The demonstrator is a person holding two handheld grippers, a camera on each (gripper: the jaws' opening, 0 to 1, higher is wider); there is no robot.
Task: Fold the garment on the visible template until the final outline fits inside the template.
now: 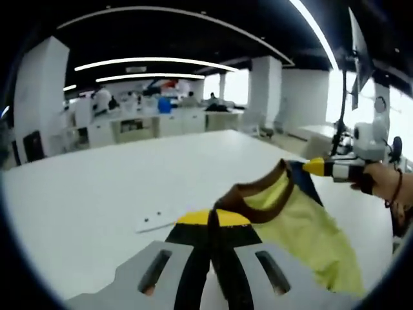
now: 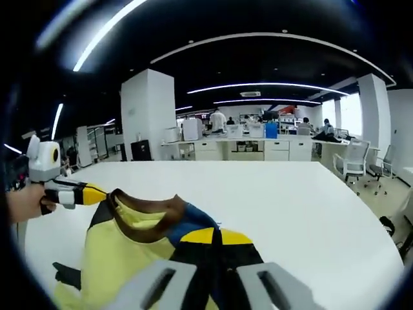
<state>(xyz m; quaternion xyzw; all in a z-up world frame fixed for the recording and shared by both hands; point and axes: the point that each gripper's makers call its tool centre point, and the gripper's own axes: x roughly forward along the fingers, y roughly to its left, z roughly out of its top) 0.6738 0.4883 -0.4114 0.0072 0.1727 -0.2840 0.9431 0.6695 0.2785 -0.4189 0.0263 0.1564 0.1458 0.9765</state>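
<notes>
Yellow-tipped grey fingers of my left gripper [image 1: 211, 226] are pinching shut on the brown collar of the yellow short-sleeved shirt with dark blue shoulders [image 1: 303, 226], and my right gripper [image 2: 211, 240] is clamping the same neckline from the other side, so I am holding the garment [image 2: 129, 252] stretched and lifted between both hands above the broad white surface [image 1: 97, 194]. A flat white sheet with two small holes [image 1: 155, 219], possibly the template, is lying on that surface just beyond my left fingers. I am judging the folding as barely begun: no fold is showing, and the shirt is not lying on any outline. No readable writing or brand is appearing anywhere.
</notes>
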